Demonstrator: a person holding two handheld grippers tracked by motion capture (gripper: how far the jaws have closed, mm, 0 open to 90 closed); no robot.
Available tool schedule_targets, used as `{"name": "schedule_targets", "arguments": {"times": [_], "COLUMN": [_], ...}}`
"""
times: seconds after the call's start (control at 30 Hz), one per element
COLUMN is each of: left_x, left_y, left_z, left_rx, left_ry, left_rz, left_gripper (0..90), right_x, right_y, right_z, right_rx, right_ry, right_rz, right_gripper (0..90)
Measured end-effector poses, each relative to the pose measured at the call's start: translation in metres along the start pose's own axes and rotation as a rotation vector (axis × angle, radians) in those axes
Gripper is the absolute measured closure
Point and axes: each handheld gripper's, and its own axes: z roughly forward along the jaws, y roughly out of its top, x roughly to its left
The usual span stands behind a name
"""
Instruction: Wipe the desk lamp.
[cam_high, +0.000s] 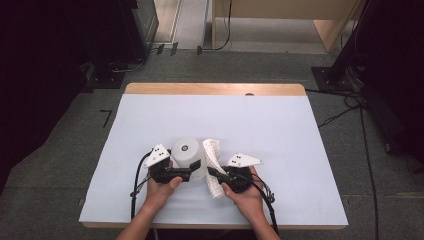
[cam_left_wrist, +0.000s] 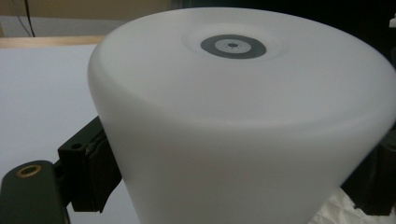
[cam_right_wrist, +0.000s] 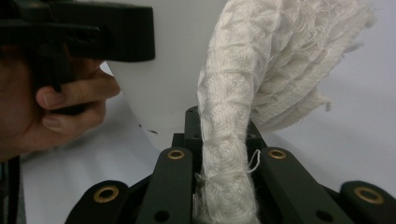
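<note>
Right gripper view, nearest item: white woven cloth (cam_right_wrist: 233, 140), bunched into a thick roll, lies between the two black jaws of the right gripper (cam_right_wrist: 227, 205), which are closed tight on it. The cloth rises from the jaws and fans out to a frayed edge at upper right. Behind it stands the white cup (cam_right_wrist: 163, 70), upside down, its wall touching or just beside the cloth; which, I cannot tell. At left, the person's left hand (cam_right_wrist: 42, 107) and the black body of the left gripper (cam_right_wrist: 79, 30) sit against the cup.

Left gripper view: cup (cam_left_wrist: 243, 126) sits between the left gripper's jaws, one jaw against its left wall, the other at its right wall near the frame edge; jaws part closed and gripping the cup by its sides. A grey ring with a small dark centre marks the cup's upturned base. No readable writing, brand or label on cup, cloth or grippers.

High view: left gripper (cam_high: 192, 169) and right gripper (cam_high: 212, 172) lie close together at the near middle of the white table (cam_high: 280, 140), cup (cam_high: 186, 150) on the left, cloth (cam_high: 214, 160) just beside it on the right. Farther off, the table's wooden far edge, grey floor (cam_high: 50, 150) and cables (cam_high: 350, 105).
</note>
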Motion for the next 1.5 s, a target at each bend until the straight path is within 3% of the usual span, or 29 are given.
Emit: {"name": "schedule_targets", "arguments": {"times": [0.17, 0.27, 0.4, 0.53, 0.63, 0.8, 1.0, 1.17, 1.23, 1.4, 1.5], "left_x": [-0.003, -0.005, -0.004, 0.003, 0.006, 0.009, -0.001, -0.01, -0.008, -0.001, 0.001], "left_y": [-0.004, -0.006, -0.004, 0.004, 0.008, 0.007, 0.001, 0.001, 0.003, 0.007, 0.008], "left_z": [0.007, 0.011, 0.009, -0.001, -0.006, -0.005, 0.005, 0.007, 0.006, -0.001, -0.002], "left_rx": [0.04, 0.063, 0.049, 0.0, -0.017, -0.006, 0.063, 0.082, 0.078, 0.048, 0.046], "left_ry": [-0.025, -0.027, -0.048, -0.061, -0.056, -0.064, -0.071, -0.071, -0.071, -0.064, -0.06], "left_rz": [0.018, 0.039, 0.035, -0.003, 0.001, -0.005, 0.072, 0.135, 0.134, 0.103, 0.103], "left_gripper": [8.9, 8.9, 8.9, 8.9, 9.0, 9.0, 9.0, 9.0, 9.0, 9.0, 9.0], "right_x": [-0.002, 0.002, 0.005, 0.002, -0.001, -0.002, 0.003, 0.006, 0.004, -0.004, -0.007], "right_y": [0.004, 0.012, 0.021, 0.015, 0.009, 0.007, 0.019, 0.028, 0.028, 0.013, 0.007], "right_z": [-0.006, -0.014, -0.023, -0.015, -0.006, 0.0, -0.015, -0.029, -0.028, -0.009, -0.001], "right_rx": [-0.045, -0.09, -0.138, -0.091, -0.047, -0.027, -0.104, -0.172, -0.167, -0.065, -0.034], "right_ry": [0.036, 0.048, 0.068, 0.069, 0.064, 0.054, 0.065, 0.056, 0.059, 0.07, 0.07], "right_rz": [0.025, 0.009, -0.004, 0.01, 0.023, 0.022, 0.003, -0.033, -0.029, 0.006, 0.024], "right_gripper": [80.4, 80.4, 80.3, 80.2, 80.2, 80.2, 80.2, 80.2, 80.2, 80.1, 80.2]}}
